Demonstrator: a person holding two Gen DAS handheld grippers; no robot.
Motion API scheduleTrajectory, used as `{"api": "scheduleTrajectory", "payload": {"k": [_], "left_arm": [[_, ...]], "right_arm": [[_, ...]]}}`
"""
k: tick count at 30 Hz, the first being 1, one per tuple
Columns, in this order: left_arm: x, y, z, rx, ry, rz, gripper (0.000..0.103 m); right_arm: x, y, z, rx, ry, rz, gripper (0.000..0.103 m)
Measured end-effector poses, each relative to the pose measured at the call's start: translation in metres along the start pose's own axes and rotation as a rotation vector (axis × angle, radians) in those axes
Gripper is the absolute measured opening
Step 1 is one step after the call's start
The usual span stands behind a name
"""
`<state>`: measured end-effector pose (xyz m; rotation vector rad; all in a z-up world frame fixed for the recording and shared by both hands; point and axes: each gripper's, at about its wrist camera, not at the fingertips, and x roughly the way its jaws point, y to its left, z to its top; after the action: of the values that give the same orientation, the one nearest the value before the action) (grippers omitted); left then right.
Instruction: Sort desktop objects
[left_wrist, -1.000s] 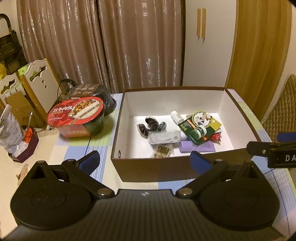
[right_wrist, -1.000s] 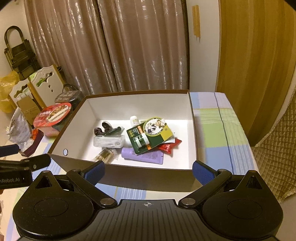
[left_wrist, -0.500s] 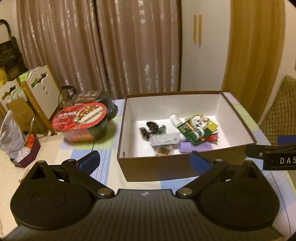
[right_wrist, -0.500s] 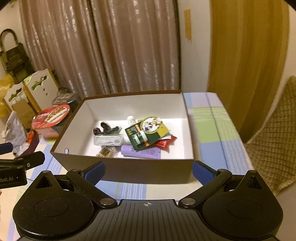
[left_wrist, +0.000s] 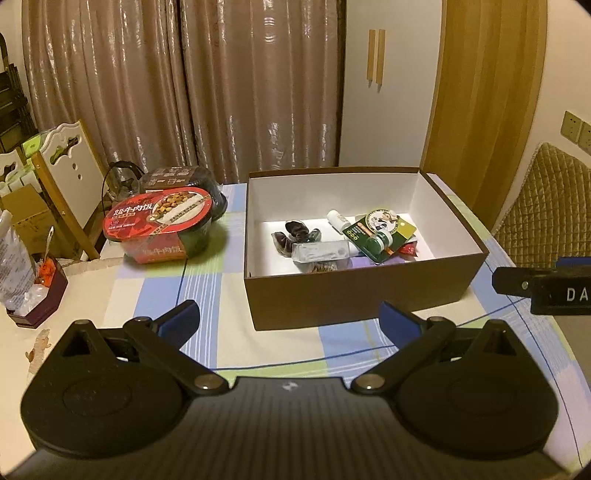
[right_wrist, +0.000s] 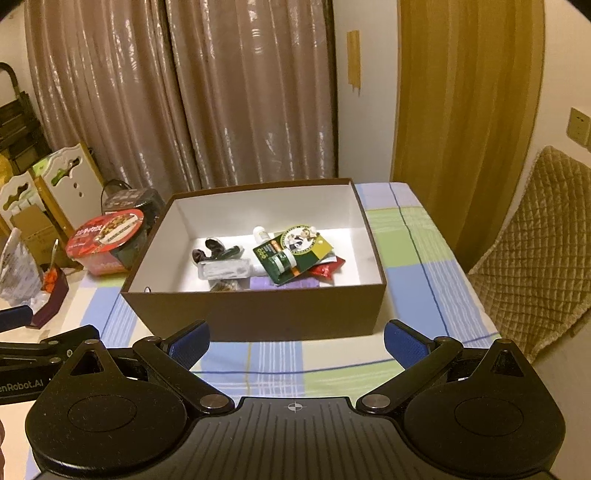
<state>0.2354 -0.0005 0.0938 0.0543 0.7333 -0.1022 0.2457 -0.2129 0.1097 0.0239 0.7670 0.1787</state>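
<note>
Right wrist view showed small items gathered inside the brown box, as sorting requires; both left gripper and right gripper hung spread, empty, near it.

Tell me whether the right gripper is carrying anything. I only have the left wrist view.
Observer: No. The right gripper is open, with nothing between its fingers.
Operator: Report what lies behind the box's near wall, below the green card pack.
Observer: A purple pouch lies flat on the floor of the box, close to the near wall and partly under the green card pack.
</note>
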Motion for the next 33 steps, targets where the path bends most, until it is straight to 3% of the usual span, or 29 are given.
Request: {"api": "scheduleTrajectory", "payload": {"k": [8, 33], "left_arm": [[-0.005, -0.001, -0.004, -0.048, 0.009, -0.031, 0.102], [0.027, -0.023, 0.010, -0.067, 0.060, 0.021, 0.102]], "right_arm": [[-0.006, -0.003, 0.000, -0.011, 0.002, -0.014, 0.103], [0.036, -0.028, 0.014, -0.047, 0.065, 0.038, 0.103]]}}
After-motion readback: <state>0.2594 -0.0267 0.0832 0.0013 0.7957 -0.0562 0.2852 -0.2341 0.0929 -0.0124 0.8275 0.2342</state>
